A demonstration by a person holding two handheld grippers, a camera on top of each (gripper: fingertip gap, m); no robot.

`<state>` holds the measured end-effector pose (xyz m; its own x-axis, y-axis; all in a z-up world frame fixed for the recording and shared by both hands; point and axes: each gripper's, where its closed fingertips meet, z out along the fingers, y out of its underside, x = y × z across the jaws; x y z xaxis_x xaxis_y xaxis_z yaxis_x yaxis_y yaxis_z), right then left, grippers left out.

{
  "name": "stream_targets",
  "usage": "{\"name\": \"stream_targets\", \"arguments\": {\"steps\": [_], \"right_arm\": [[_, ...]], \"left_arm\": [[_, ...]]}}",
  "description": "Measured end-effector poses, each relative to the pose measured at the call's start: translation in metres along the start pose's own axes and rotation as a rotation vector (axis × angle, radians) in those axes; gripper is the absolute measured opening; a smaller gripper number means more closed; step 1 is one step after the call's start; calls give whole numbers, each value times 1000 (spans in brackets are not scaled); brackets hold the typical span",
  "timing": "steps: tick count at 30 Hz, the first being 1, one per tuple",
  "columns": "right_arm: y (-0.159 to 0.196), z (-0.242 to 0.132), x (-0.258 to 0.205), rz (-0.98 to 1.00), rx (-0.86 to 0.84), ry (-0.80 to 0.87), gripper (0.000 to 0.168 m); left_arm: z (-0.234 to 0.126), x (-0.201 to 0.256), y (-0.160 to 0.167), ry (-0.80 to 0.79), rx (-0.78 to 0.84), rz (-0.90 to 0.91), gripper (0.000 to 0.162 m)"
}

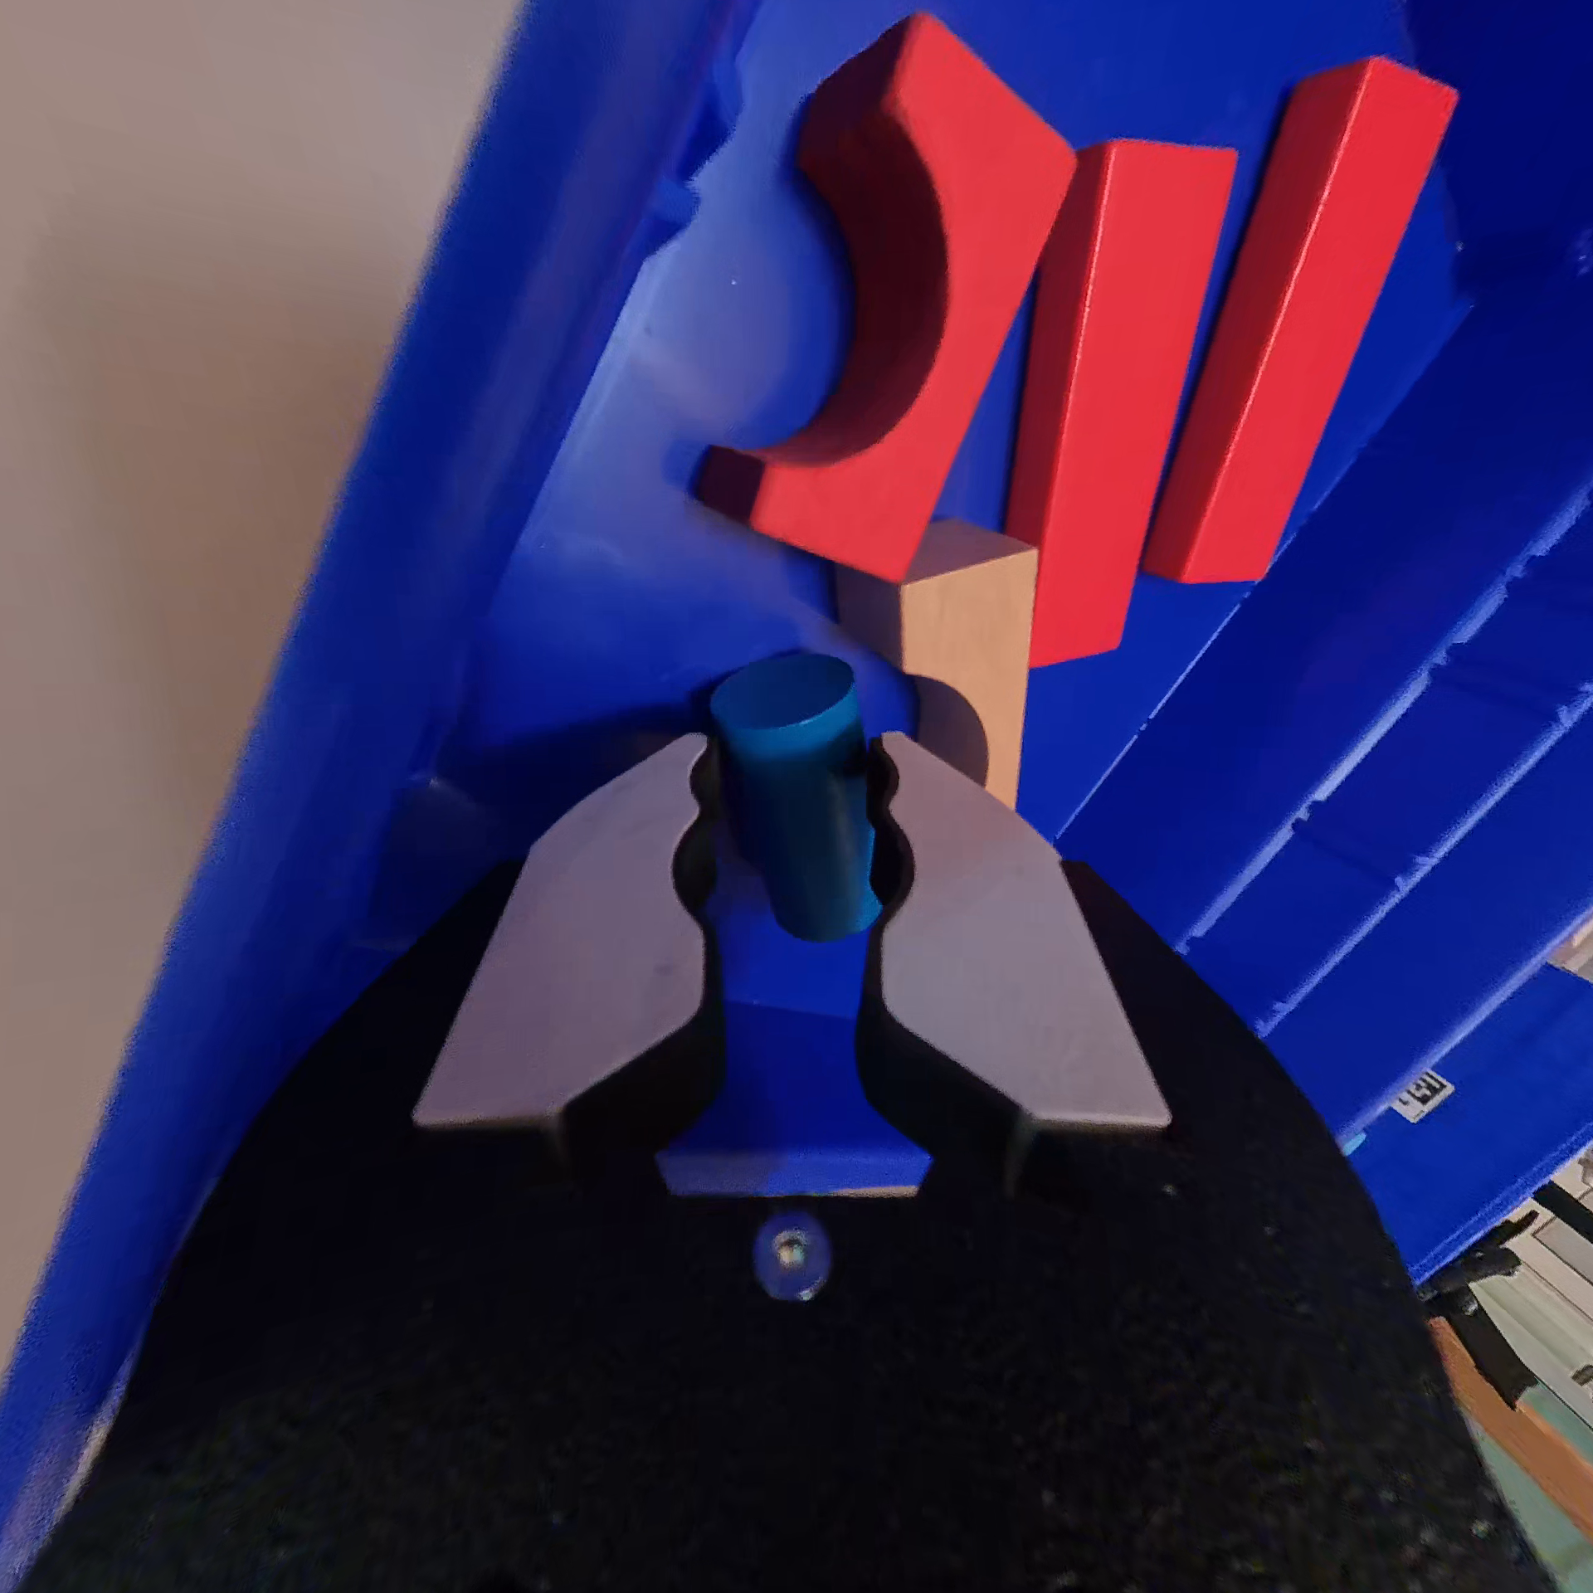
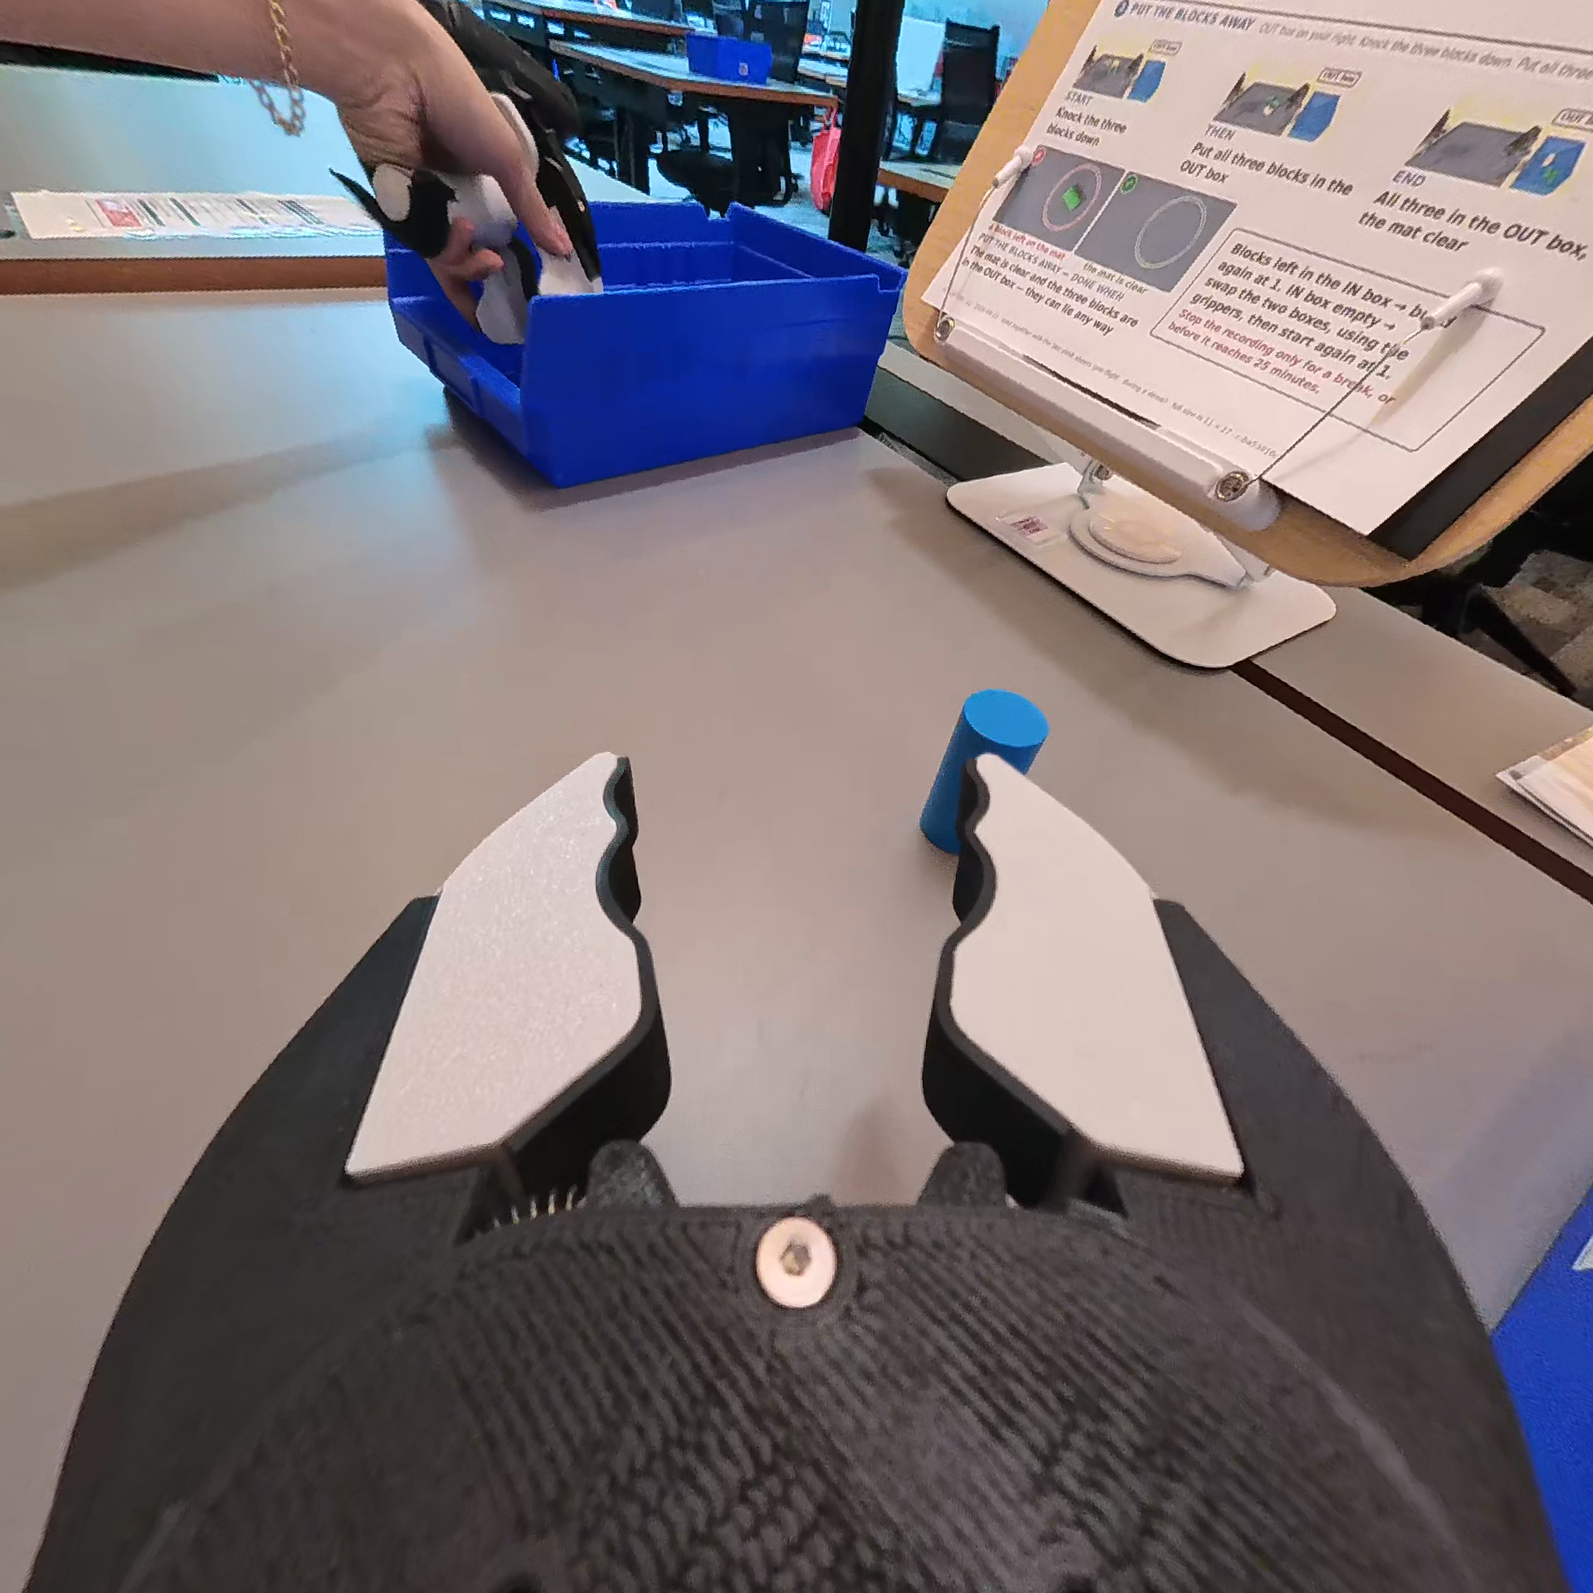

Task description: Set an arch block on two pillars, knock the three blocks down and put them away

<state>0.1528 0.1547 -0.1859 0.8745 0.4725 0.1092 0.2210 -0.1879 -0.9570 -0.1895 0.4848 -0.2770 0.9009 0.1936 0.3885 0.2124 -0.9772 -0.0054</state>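
In the left wrist view my left gripper (image 1: pixel 789 759) is shut on a blue cylinder (image 1: pixel 797 802) inside a blue bin (image 1: pixel 1293 776). On the bin floor ahead lie a red arch block (image 1: pixel 896 302), two red bars (image 1: pixel 1112 388) and a plain wooden block (image 1: pixel 965 638). In the right wrist view my right gripper (image 2: pixel 797 776) is open and empty just above a grey table (image 2: pixel 431 690). A second blue cylinder (image 2: pixel 983 767) stands upright on the table at the tip of its right finger, outside the jaws. The left gripper shows far off in the blue bin (image 2: pixel 690 371), held by a hand (image 2: pixel 431 121).
A tilted board with a printed sheet (image 2: pixel 1276 224) stands on a white base (image 2: pixel 1146 569) at the right. Papers lie at the table's right edge (image 2: pixel 1552 793). Another blue bin corner (image 2: pixel 1552 1414) shows at lower right. Desks and chairs stand behind. My hands' fingertips stand some 50 centimetres from each other.
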Motion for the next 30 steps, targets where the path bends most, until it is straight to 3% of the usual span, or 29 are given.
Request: {"name": "stream_targets", "arguments": {"steps": [7,12,23,30], "right_arm": [[7,2,-1,13,-14,-9,72],[7,4,-3,19,-14,-8,72],[-6,10,-10,23,-6,-8,70],[-9,16,-18,5,-19,-22,70]], "left_arm": [[5,0,-2,14,-10,-17,33],[4,0,-3,21,5,74,32],[-56,52,-11,188,198,541,33],[-106,127,23,502,422,861,31]]}}
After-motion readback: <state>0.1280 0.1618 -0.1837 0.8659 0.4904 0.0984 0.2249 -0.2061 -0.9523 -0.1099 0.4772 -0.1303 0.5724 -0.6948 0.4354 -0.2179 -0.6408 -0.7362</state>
